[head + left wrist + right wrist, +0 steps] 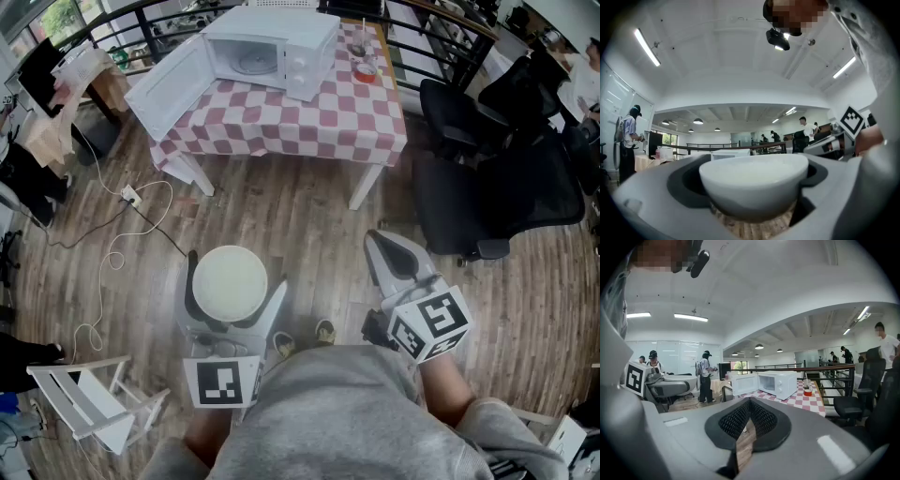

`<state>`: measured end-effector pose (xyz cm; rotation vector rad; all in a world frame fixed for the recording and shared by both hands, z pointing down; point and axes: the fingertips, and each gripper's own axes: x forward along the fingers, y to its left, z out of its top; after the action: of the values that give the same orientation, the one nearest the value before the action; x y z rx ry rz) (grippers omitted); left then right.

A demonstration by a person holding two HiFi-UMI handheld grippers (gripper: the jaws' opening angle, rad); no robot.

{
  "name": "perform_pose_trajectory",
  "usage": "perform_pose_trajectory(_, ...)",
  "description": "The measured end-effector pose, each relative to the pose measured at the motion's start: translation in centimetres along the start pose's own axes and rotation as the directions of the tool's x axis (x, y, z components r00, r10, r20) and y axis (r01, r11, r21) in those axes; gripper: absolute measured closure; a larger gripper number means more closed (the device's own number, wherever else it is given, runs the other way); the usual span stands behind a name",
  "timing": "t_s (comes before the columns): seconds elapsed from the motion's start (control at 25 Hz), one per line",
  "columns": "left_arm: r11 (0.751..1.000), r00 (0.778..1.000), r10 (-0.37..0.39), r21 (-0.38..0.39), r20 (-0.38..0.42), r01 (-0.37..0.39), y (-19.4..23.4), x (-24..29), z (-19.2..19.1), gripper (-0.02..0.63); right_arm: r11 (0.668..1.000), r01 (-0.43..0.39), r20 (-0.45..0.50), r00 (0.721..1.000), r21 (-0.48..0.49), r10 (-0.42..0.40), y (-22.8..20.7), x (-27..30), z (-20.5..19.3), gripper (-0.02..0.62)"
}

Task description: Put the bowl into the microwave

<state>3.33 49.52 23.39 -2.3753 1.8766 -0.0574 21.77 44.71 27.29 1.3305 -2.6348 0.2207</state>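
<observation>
– White bowl: where is it?
– Clamped in the left gripper. Upright, over the wood floor, well apart from the table. In the left gripper view the jaws stand wide, one on each side of the bowl, with the pads against its wall.
– Anything in it?
– Head view shows an even pale cream inside. Can't tell bare glaze from a filling. The left gripper view looks level with the rim, so the inside is hidden there.
– Microwave?
– The microwave is on the table's checked cloth, with its door swung wide open to the picture's left. A round turntable plate lies in the cavity, and the back corners are in shade. On the cloth beside the microwave is a small cup with red on it, too small to read the contents.
– Right gripper?
– Right gripper jaws are together with nothing between them. In the right gripper view the pads meet at the tip, and a thin wedge below shows a sliver of floor.
– What's blocked?
– The person's grey top hides the rear of both grippers and most of both hands. The left marker cube and the right marker cube stick out past it. From above, the bowl covers much of the left jaws. The black chairs are cut off at the right edge.
</observation>
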Motion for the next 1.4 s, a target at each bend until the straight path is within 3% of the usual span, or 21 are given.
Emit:
perform_pose_trajectory(0.84, 0.999, 0.999, -0.034, -0.001, -0.038, 0.034, 3.6, -5.1, -1.2, 0.067, 0.999, -0.003, -0.006, 1.000, 0.040, 0.003, 6.4, 0.5, -0.8, 0.600)
perform_pose_trajectory(1.4, 1.000, 1.000, -0.008, -0.026, 0.004, 0.008, 5.7, -3.9, -1.4, 0.067, 0.999, -0.025, -0.018, 1.000, 0.037, 0.026, 7.0, 3.4, -1.3, 0.600)
